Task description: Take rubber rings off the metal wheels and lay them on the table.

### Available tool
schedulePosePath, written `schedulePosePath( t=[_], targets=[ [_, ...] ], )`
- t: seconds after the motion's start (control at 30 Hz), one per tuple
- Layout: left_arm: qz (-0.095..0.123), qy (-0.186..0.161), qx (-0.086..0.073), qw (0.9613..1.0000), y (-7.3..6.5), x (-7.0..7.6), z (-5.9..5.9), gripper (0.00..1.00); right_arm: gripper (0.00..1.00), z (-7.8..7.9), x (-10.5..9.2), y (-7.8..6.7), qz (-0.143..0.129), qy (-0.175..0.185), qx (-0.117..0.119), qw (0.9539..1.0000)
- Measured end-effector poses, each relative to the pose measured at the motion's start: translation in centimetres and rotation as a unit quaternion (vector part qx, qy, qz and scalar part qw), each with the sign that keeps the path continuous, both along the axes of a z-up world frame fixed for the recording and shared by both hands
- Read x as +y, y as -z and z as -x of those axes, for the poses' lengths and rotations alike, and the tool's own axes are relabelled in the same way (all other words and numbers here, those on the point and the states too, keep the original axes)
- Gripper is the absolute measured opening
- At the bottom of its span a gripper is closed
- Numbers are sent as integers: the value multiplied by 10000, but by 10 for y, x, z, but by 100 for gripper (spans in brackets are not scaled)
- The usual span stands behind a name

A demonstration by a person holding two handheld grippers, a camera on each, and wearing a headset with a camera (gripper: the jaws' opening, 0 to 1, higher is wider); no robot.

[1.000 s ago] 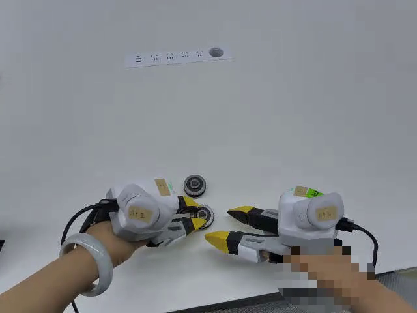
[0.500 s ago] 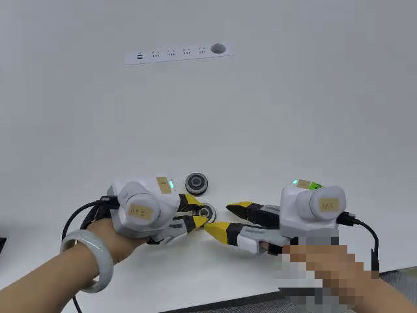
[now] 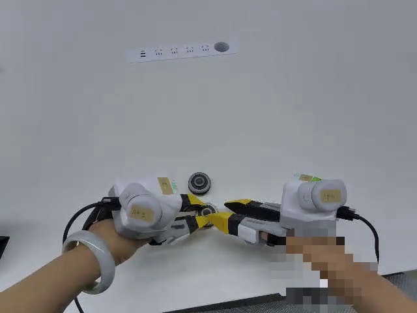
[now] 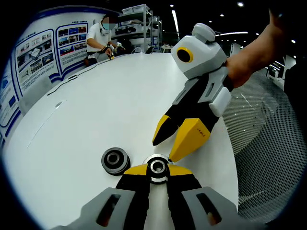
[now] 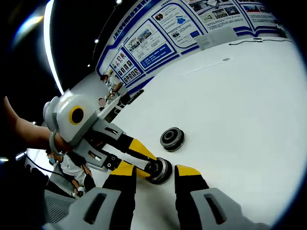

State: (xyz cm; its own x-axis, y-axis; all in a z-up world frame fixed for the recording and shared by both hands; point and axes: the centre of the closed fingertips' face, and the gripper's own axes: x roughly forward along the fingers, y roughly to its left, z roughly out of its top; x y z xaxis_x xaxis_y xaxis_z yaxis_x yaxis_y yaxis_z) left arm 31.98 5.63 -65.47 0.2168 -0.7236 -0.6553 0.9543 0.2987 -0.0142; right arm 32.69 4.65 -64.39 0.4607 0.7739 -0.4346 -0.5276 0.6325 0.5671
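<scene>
Closing in from 3 o'clock since a second ago, the right gripper [image 3: 224, 213] straddles, jaws parted and empty, the wheel [image 3: 208, 210] clamped by the left gripper [image 3: 198, 210] near the table [image 3: 293, 117], a second wheel [image 3: 199, 183] lying at 12 o'clock, so it must likely pinch the rubber ring [image 5: 166, 173] and peel it off.

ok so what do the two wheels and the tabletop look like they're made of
Held wheel: shiny silvery face, likely metal; dark matte band round it, probably rubber. Free wheel: same look. Tabletop: smooth white, faintly glossy; laminate or painted, can't tell.
</scene>
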Motion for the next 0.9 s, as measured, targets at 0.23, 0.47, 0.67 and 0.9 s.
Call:
schedulePosePath(
  t=[0.23,0.47,0.67,0.9],
  targets=[
    [4,-7,-2,10000,0,0,0,13,30,-5,3,5,-53,15,128,9999],
    [5,0,-3,10000,0,0,0,13,28,-9,6,7,-157,71,299,9994],
    [6,-5,0,10000,0,0,0,13,28,-9,7,10,-201,76,380,9990],
    [16,-7,-4,10000,0,-1,0,13,26,-7,10,13,-260,52,531,9982]
  ],
)
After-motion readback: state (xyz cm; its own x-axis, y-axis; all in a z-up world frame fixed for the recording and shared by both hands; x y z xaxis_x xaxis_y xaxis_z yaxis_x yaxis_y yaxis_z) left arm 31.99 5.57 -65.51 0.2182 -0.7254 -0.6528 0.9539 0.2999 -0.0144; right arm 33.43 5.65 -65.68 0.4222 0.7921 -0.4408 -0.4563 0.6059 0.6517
